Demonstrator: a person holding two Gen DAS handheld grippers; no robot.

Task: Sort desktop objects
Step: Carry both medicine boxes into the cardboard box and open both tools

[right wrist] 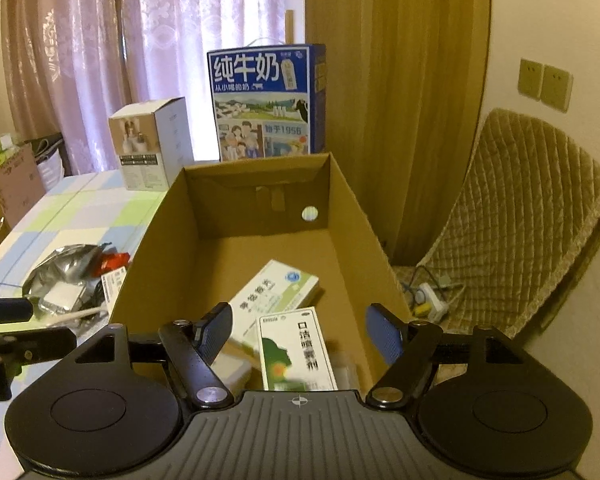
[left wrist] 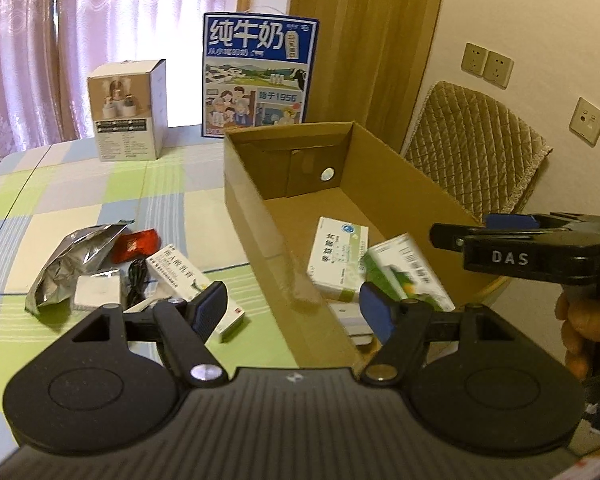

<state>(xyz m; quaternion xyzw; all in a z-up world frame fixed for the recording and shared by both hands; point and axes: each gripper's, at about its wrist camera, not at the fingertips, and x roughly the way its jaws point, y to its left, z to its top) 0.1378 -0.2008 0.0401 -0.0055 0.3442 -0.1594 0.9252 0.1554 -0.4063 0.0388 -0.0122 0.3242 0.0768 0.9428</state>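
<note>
Sorting is partly done: green carton (right wrist: 296,354) lies in the box (right wrist: 348,200) beneath the right gripper (right wrist: 300,336), jaws spread, empty. Left gripper (left wrist: 296,312), jaws also spread, must be lowered onto the table pile (left wrist: 100,272).

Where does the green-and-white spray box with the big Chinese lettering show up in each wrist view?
Left wrist view: the green-and-white spray box is right of centre, blurred, over the near end of the cardboard box, just beyond the left gripper.
Right wrist view: the same box is low and central, between the open fingers of the right gripper.
Shared landmark: the blue milk carton behind the cardboard box.
</note>
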